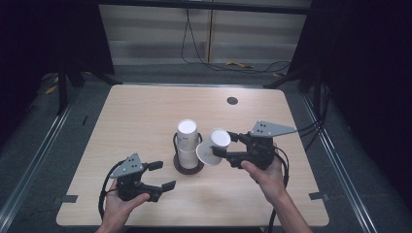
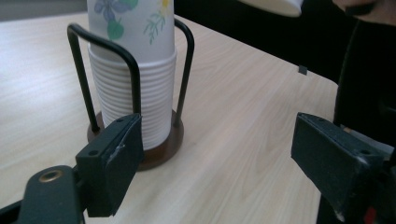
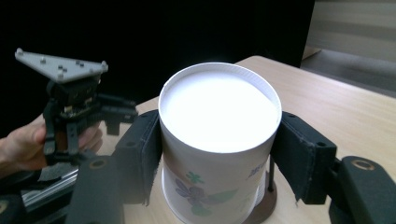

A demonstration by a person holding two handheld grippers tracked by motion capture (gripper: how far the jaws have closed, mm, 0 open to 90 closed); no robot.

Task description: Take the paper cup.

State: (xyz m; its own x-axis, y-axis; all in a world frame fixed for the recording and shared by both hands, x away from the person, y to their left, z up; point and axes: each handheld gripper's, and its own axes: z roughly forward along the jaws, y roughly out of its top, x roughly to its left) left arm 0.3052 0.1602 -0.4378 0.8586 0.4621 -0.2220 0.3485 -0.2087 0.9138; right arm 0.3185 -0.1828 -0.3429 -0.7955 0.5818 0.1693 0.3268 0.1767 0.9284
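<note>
A stack of upturned paper cups (image 1: 187, 141) (image 2: 140, 93) with a flower print stands in a black wire holder on a round brown base (image 1: 188, 167) (image 2: 163, 149) at the table's middle. My right gripper (image 1: 224, 145) (image 3: 219, 140) is shut on one loose paper cup (image 1: 211, 148) (image 3: 219, 154), held tilted just right of the stack's top, its white bottom facing the gripper's camera. A pad presses each side of it. My left gripper (image 1: 164, 175) (image 2: 217, 140) stands open near the front left of the holder, its jaws wide apart and empty. It is seen as well in the right gripper view (image 3: 70, 107).
The wooden table (image 1: 145, 111) has a round dark grommet (image 1: 232, 100) at the back. Tape marks lie near its front corners (image 1: 70, 198) (image 1: 316, 195). Cables (image 1: 233, 63) run over the floor behind the table, with metal rails on both sides.
</note>
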